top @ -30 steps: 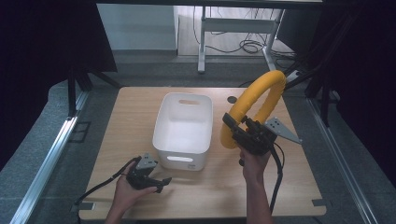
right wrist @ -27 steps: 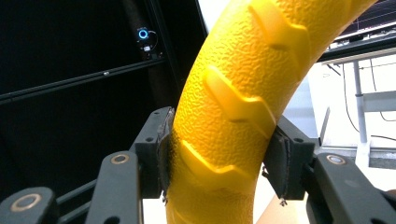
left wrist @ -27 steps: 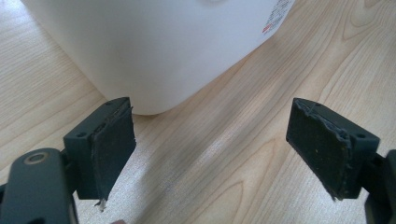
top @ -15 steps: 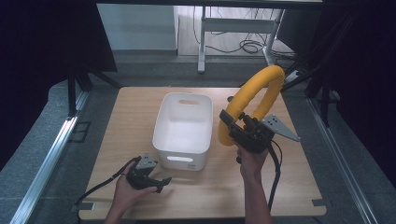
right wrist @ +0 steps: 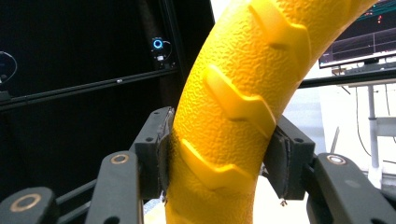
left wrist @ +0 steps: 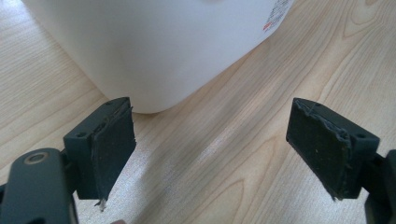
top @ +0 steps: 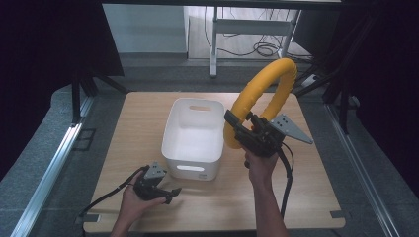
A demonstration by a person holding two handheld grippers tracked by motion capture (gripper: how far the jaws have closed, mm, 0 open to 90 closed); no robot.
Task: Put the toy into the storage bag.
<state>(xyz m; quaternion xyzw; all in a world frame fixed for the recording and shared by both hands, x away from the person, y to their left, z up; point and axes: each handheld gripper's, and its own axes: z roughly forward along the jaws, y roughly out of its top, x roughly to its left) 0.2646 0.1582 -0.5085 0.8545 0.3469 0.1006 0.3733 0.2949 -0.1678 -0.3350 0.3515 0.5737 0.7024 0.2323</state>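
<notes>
While the left hand rests on the table, the scene is noted thus:
Right gripper (top: 236, 129): clamped on the yellow ring (top: 262, 94), jaws pressed against both its sides
Yellow ring: held upright in the air, right of the white bin (top: 193, 136), above the table (top: 306, 197)
Left gripper (top: 170, 192): jaws spread wide with nothing between, low at the near left, just beside the bin's near corner
White bin: set mid-table

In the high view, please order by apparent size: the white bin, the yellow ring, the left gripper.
1. White bin
2. Yellow ring, close to the bin; raised nearer the camera, so unsure
3. Left gripper
</notes>
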